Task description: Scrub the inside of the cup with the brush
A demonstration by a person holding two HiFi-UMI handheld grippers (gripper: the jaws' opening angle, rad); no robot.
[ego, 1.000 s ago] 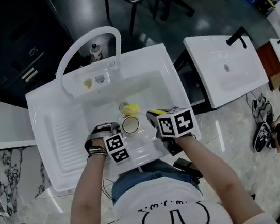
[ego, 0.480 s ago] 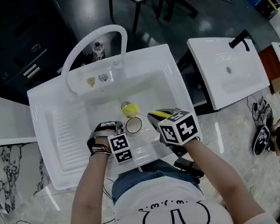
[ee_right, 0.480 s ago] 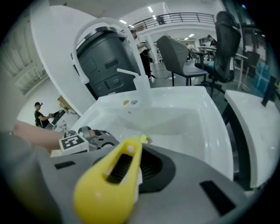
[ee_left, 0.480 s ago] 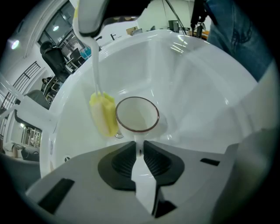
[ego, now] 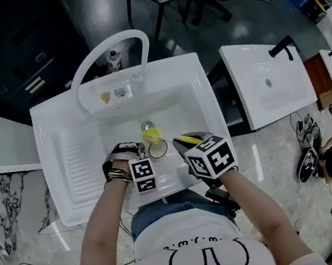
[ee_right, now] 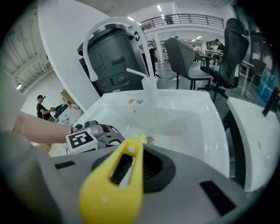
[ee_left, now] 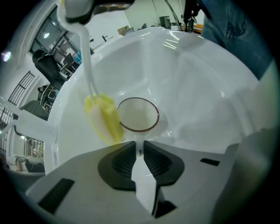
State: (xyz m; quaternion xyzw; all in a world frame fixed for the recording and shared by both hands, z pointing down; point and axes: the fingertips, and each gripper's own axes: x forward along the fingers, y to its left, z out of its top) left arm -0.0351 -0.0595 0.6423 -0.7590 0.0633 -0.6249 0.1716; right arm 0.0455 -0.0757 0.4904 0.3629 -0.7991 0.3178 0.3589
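Just ahead of the left gripper (ee_left: 140, 146), its jaws pinched on the cup's (ee_left: 138, 116) thin white handle, the brush's (ee_left: 104, 117) yellow head has slid back from the drain (ego: 147, 125) to the rim's left side, not yet inside, so scrubbing looks about to begin. The right gripper (ee_right: 133, 168) is clamped on the brush handle; beyond lie the white sink (ego: 83, 159), its arched tap (ego: 112, 38) and chairs (ee_right: 186, 54) on a dark floor (ego: 230, 26).

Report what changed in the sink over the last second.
The brush moved: its yellow head came nearer the person and slightly left, from beyond the cup to the cup's far rim, not clearly inside. Unchanged: left gripper shut on the cup, right gripper shut on the brush, cup low in the sink.
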